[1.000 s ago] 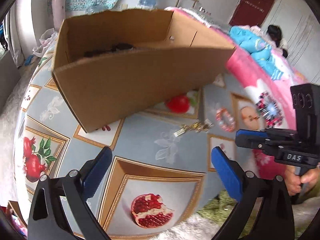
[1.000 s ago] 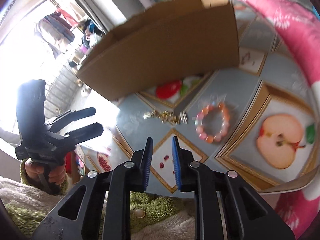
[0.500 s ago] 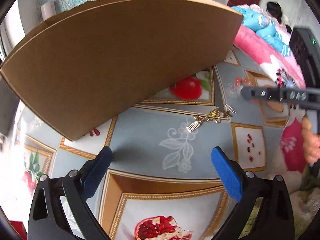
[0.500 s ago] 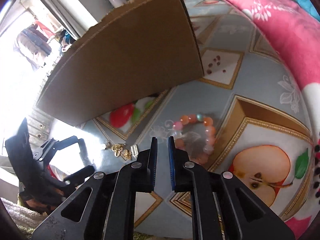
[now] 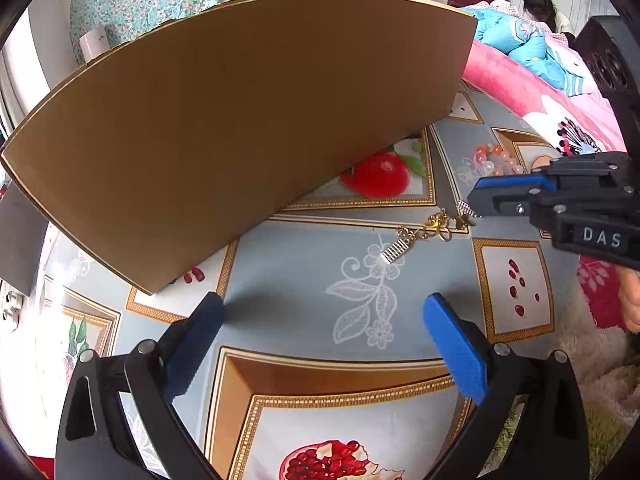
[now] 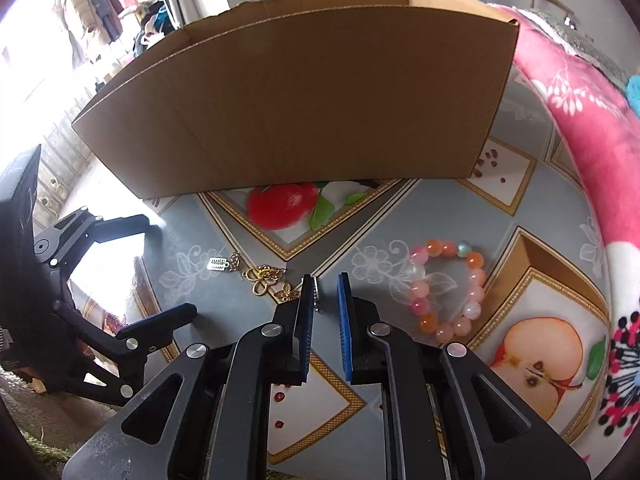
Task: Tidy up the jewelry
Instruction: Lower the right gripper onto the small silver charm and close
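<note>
Well, from the left wrist, the left gripper (image 5: 322,330) is spread wide above the patterned tablecloth (image 5: 296,272), the gold chain (image 5: 430,234) lying beyond it near the cardboard box (image 5: 240,120). From the right wrist, the right gripper (image 6: 325,294) is narrowed to a slim gap at the chain's end (image 6: 264,274), with the bead bracelet (image 6: 446,290) just beside it.

Right tongs (image 6: 323,294) now down at the gold chain's (image 6: 264,276) end, apparently slightly wider apart.
</note>
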The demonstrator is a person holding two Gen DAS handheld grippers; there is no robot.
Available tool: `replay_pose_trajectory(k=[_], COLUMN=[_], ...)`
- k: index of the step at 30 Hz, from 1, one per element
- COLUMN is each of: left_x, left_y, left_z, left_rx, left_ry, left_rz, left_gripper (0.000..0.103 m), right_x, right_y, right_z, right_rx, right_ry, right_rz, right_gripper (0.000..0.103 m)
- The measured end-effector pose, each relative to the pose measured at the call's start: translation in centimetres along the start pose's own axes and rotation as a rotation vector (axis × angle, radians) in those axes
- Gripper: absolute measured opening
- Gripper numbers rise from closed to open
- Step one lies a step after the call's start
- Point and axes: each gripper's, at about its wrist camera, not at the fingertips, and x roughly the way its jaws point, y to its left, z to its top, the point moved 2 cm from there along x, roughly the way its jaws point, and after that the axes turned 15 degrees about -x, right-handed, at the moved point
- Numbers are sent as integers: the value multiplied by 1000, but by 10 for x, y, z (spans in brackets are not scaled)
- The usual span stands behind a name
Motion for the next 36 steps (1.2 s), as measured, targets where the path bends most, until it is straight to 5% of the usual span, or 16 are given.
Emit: replay_pose_trajectory(k=[17, 27, 30, 36], left_x=[1, -1, -3, -12], left_y=[-2, 0, 2, -8], left_z=[0, 0, 1, 4], left_rx=[6, 0, -9, 41], left_ry=[-6, -19, -32, -76], left_rz=[-4, -16, -26, -45], left_gripper=[99, 99, 96, 74], right_x=[18, 6, 3, -6], right_y=[40, 16, 7, 1], right_z=[9, -5, -13, -22], right_rx=[-125, 66, 136, 156], right_ry=[38, 15, 2, -22], right_rz=[-76, 24, 62, 59], right_gripper=[6, 0, 0, 0])
